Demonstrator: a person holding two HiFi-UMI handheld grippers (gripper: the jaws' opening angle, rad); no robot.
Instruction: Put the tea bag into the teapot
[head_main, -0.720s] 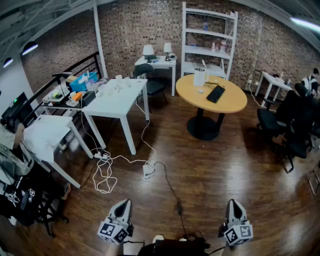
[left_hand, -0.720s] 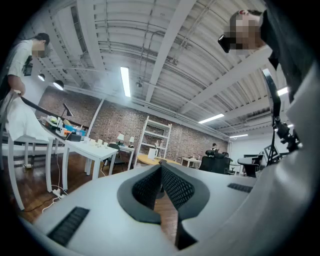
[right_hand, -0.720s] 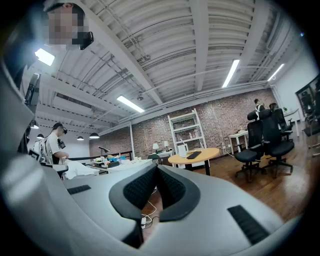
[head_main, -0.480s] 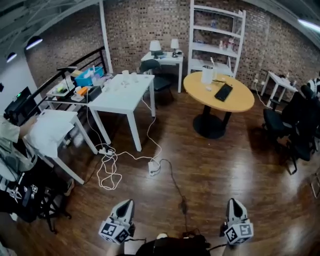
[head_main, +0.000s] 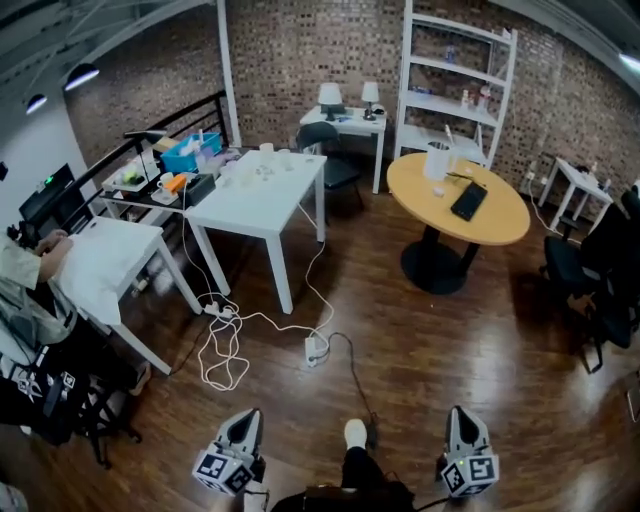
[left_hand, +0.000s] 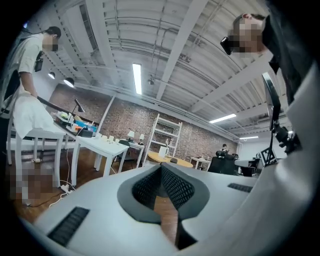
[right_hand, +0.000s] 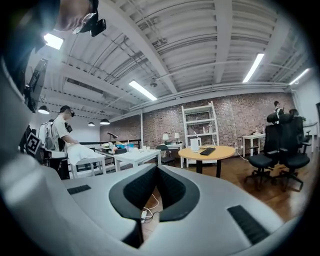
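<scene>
I cannot make out a tea bag or a teapot; only small white pieces (head_main: 262, 170), too small to name, stand on the far white table (head_main: 265, 205). My left gripper (head_main: 247, 416) is low at the bottom left of the head view, far from that table. Its jaws are shut with nothing between them, and in the left gripper view the left gripper (left_hand: 161, 168) has its pads meeting. My right gripper (head_main: 458, 412) is at the bottom right, also shut and empty. The right gripper (right_hand: 156, 168) points across the room at table height.
A round yellow table (head_main: 500, 225) carries a black keyboard (head_main: 468, 200) and a white jug (head_main: 436, 160). Behind it stands a white shelf (head_main: 455, 100). Cables and a power strip (head_main: 316, 349) lie on the wooden floor. Office chairs (head_main: 600, 270) stand right; a person (head_main: 25, 280) bends over a table left.
The head view has swung, so the tables and shelf sit further right and lower in the picture. A white shoe has come into view between the grippers. Both grippers stay shut.
</scene>
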